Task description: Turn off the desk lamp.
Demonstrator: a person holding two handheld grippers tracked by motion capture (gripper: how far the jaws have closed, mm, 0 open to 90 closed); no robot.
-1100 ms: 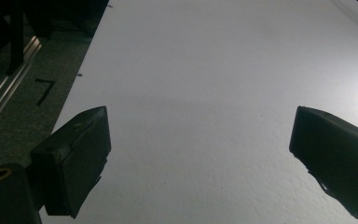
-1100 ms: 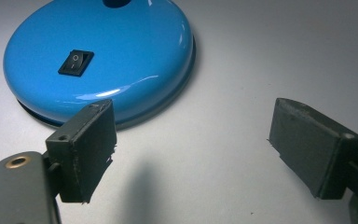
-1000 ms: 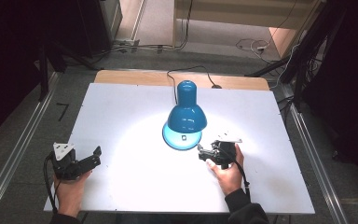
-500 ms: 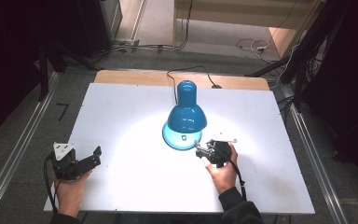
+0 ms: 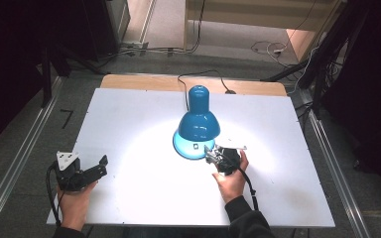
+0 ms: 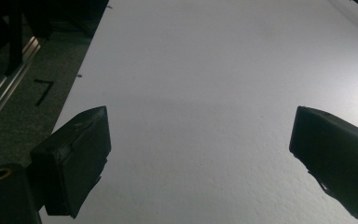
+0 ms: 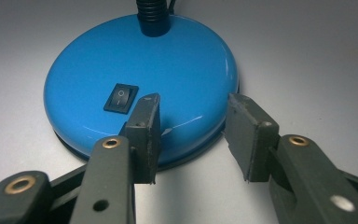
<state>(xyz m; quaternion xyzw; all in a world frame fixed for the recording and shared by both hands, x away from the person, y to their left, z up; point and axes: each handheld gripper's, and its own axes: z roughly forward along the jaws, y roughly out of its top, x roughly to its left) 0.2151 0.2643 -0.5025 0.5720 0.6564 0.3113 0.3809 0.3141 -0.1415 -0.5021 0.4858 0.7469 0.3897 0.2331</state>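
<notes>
A blue desk lamp stands lit near the middle of the white table (image 5: 129, 114), its shade (image 5: 198, 121) over its round base (image 5: 184, 148). The base (image 7: 168, 60) carries a black rocker switch (image 7: 121, 97). My right gripper (image 5: 211, 154) lies low at the base's front right edge. Its jaws (image 7: 193, 112) have just been closing and stand half apart, one pad over the base beside the switch, the other just off the rim; they press on nothing. My left gripper (image 5: 98, 166) rests at the table's front left, wide open (image 6: 200, 126) over bare table.
The lamp's black cable (image 5: 183, 84) runs back over the table's far wooden edge. Metal rails (image 5: 20, 163) flank both sides of the table, with dark floor beyond. A dark mark (image 6: 44, 88) sits on the floor to the left.
The right gripper has edged left, closer to the lamp base, and its jaws have narrowed. The left hand and gripper have stayed put.
</notes>
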